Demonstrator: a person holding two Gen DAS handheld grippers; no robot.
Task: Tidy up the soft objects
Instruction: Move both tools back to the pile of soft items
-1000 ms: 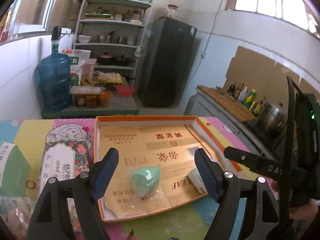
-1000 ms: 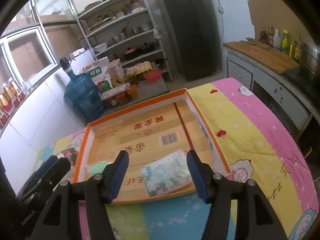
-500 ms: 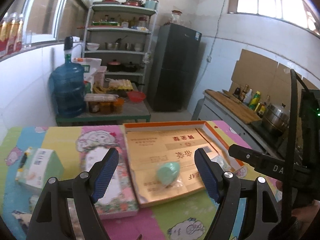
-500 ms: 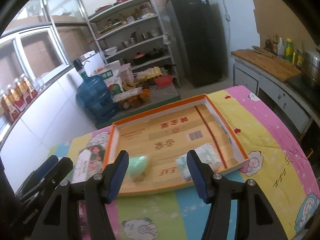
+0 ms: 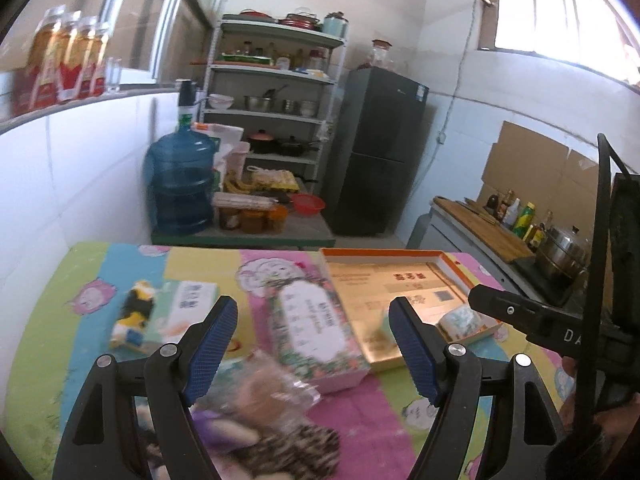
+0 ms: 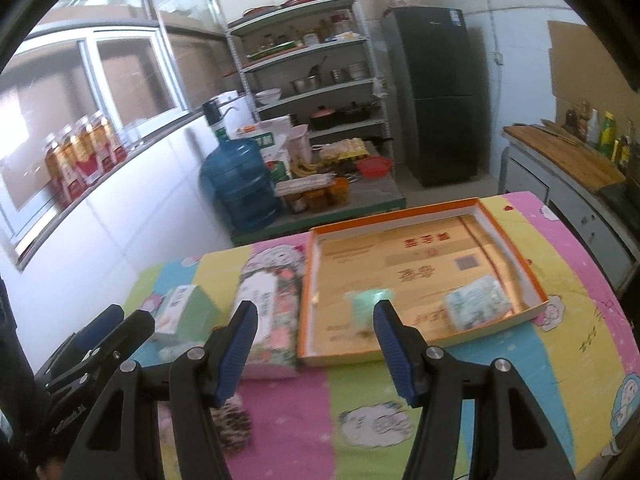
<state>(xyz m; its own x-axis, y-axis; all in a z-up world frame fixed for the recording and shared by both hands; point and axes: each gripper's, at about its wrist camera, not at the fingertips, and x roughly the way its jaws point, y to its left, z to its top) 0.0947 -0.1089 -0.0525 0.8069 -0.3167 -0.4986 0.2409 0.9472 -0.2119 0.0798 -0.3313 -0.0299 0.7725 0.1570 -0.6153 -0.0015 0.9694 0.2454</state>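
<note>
The left gripper (image 5: 312, 344) hovers with its blue-padded fingers (image 5: 210, 346) spread wide and empty above a blurred heap of soft items in clear plastic wrap (image 5: 256, 412) at the near edge of the tabletop (image 5: 48, 320), which is covered in a pastel cartoon-print cloth. Just beyond the heap lies a long floral-printed tissue pack (image 5: 310, 326), and to its left a pale green tissue box (image 5: 188, 308) with a small yellow-and-black toy figure (image 5: 134, 314) lying against it. The right gripper (image 6: 312, 340) also has its fingers (image 6: 396, 344) apart, holding nothing, and hangs above the cloth in front of a shallow orange-rimmed cardboard tray (image 6: 510, 236). Inside that tray, near its front edge, rest a mint-green egg-shaped sponge in a clear bag (image 6: 366, 298) and, well to its right, a small white-and-green printed soft packet (image 6: 476, 306); the two are apart from each other. The floral pack lies just beside the tray's left wall. In the right wrist view the left gripper appears at the lower left edge, near the green box.
</note>
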